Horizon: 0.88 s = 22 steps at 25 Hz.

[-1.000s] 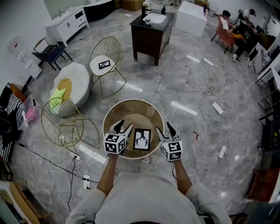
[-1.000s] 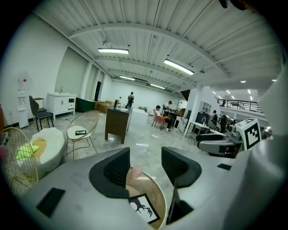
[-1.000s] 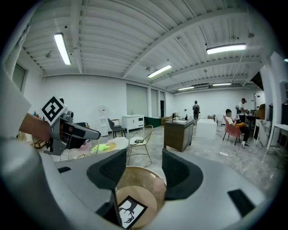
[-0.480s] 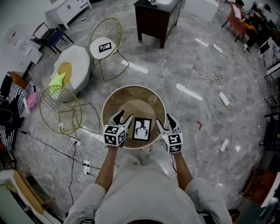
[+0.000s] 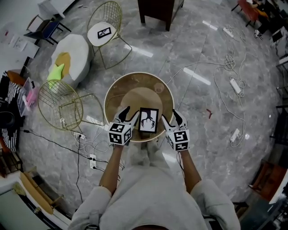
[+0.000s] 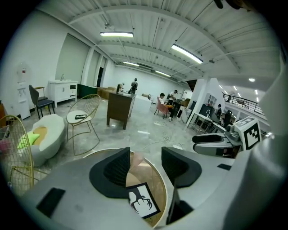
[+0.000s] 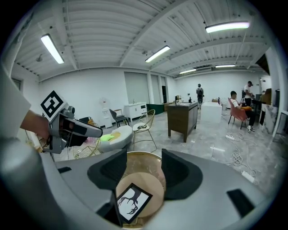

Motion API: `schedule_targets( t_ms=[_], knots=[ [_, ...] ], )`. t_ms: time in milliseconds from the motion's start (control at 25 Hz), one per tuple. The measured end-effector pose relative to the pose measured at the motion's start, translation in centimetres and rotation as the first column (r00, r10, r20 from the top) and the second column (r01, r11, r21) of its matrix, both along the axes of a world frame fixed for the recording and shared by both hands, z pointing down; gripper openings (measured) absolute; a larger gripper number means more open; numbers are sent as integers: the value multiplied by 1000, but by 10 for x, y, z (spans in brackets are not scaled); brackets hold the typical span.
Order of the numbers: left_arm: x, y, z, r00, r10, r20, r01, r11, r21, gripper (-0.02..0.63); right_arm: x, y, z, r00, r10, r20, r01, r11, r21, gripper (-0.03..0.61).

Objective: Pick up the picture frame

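Note:
The picture frame (image 5: 149, 120), black-edged with a dark antler print on white, lies flat on a round wooden disc on the gold-rimmed round table (image 5: 113, 92). My left gripper (image 5: 126, 115) hovers open just left of the frame. My right gripper (image 5: 169, 118) is open just right of it. Neither touches the frame. In the left gripper view the frame (image 6: 143, 200) shows below the open gripper (image 6: 146, 167). In the right gripper view the frame (image 7: 131, 201) lies low between the spread jaws of the gripper (image 7: 140, 173).
Two gold wire chairs (image 5: 62, 109) (image 5: 106, 32) and a white pouf (image 5: 69, 56) stand left of the table. A dark cabinet (image 5: 158, 9) is beyond it. Cables and power strips (image 5: 235, 85) trail over the grey floor to the right.
The head view has tilted, so the table and frame sit higher in the picture. Both grippers stay open at the frame's two sides, a little closer to it.

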State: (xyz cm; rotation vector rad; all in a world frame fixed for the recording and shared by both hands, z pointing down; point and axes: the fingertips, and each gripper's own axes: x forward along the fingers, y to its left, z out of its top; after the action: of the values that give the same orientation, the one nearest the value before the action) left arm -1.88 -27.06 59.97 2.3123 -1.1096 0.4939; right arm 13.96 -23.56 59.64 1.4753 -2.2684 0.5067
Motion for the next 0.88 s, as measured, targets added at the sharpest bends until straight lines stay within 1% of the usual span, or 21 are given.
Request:
schedule_targets(
  t_ms=[360, 640, 880],
  knots=[
    [-3, 6, 45, 999, 33, -19, -34, 997, -71, 206, -9, 11, 40, 999, 35, -4, -35, 996, -77, 227],
    [1, 12, 81, 996, 83, -25, -85, 989, -124, 206, -20, 19, 77, 998, 64, -8, -65, 987, -145, 224],
    [2, 16, 114, 995, 97, -22, -99, 982, -162, 206, -25, 26, 110, 998, 66, -17, -68, 978, -196, 219]
  ],
)
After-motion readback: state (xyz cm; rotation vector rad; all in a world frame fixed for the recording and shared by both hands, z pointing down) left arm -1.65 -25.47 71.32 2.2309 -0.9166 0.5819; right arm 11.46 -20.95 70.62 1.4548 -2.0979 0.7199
